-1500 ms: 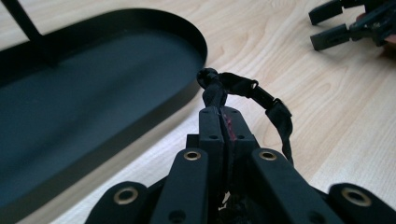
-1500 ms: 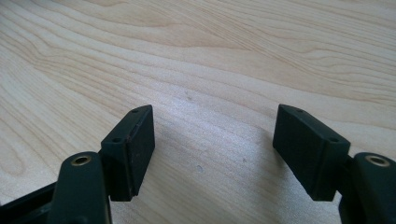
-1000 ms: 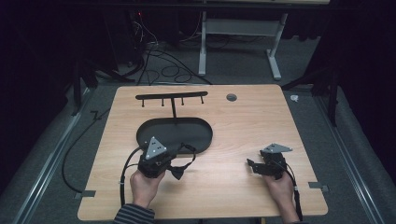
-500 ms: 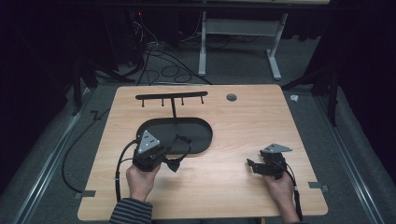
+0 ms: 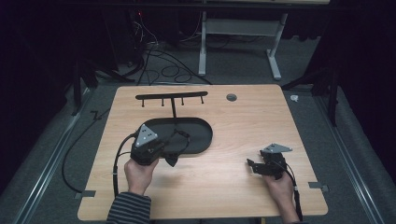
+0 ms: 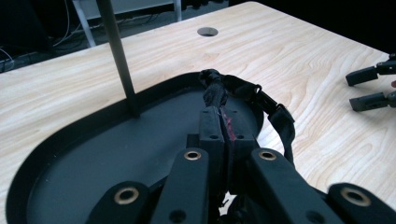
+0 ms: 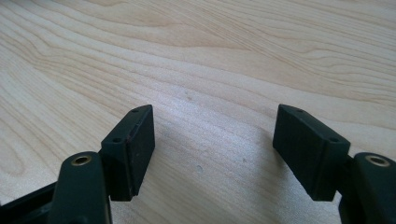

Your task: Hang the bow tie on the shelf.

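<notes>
Wooden table [image 5: 233,140] carries a black oval tray [image 5: 196,135] with a thin upright post [image 5: 173,106] topped by a crossbar with pegs [image 5: 170,97] – a hanger stand, by the look of it.

Left gripper [image 6: 223,122] is clamped tight on a black strap [image 6: 275,116], apparently a watch or wristband; a reddish edge is seen pinched between the jaws. The strap is held above the near right part of the tray, just over its rim, at the person's side of the post. In the high view the left gripper [image 5: 169,158] sits at the tray's near-left edge, with the strap [image 5: 180,135] looped over the tray.

Right gripper [image 5: 251,166] is rested on bare table, well apart from the tray – jaws spread wide, nothing between them.

Risks, as judged:
- The strap is floppy and gripped near one end only; the free loop could snag on the post or tray rim if swung.
- A thin pinch on a narrow band – slippage is possible if it is tugged.
- The stand could be tipped if the post is knocked.

Orientation: the strap's long axis is run away from the jaws, then curved back down on the right of the left gripper view, so the free end is drooped toward the tray rim. Exact end position cannot be told.
</notes>
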